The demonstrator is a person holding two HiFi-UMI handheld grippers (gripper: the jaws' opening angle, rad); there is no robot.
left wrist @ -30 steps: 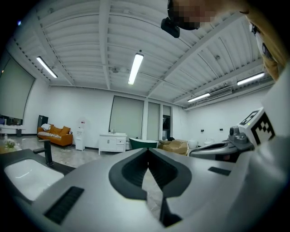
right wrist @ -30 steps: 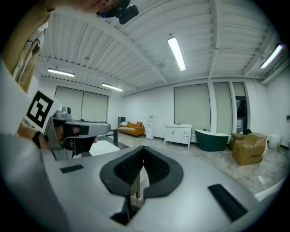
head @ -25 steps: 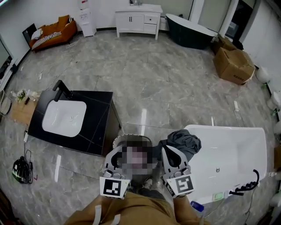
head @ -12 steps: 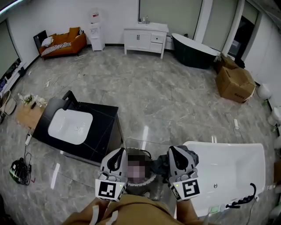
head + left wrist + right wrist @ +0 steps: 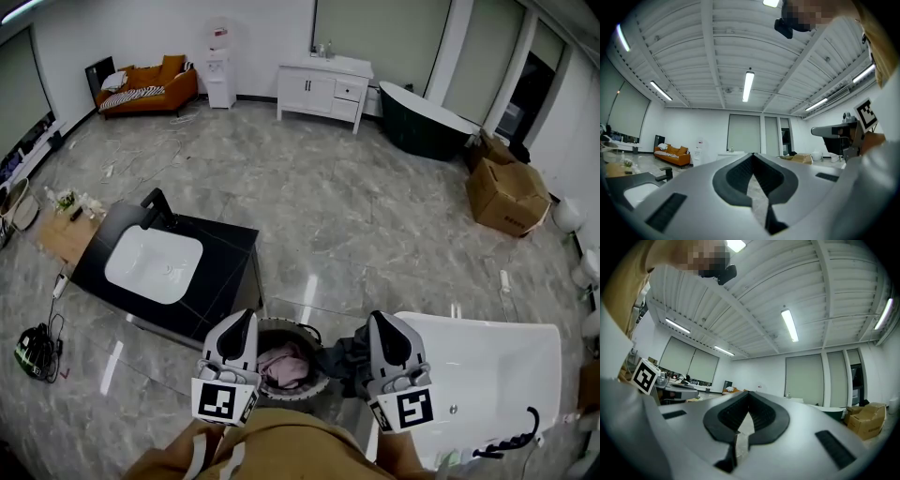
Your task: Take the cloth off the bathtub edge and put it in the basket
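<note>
1. Both grippers are held up side by side in front of the person, pointing out across the room rather than down at the floor.
2. The left gripper is clenched, its dark pads meeting at the tips with nothing between them. In its own view only a sliver of floor shows through the gap lower down.
3. The right gripper is clenched too and carries nothing. Its own view shows the pads pressed together.
4. The dark grey cloth lies bunched at the left end of the white bathtub, partly hidden behind the right gripper. It sits just beside the basket, not inside it.
5. The basket stands on the grey marble floor between the two grippers. A pink cloth lies in it.
6. Left of the basket is a black vanity with a white basin and a black tap.
7. Along the far wall stand an orange sofa, a white cabinet and a dark bathtub. A cardboard box sits off to the right.
</note>
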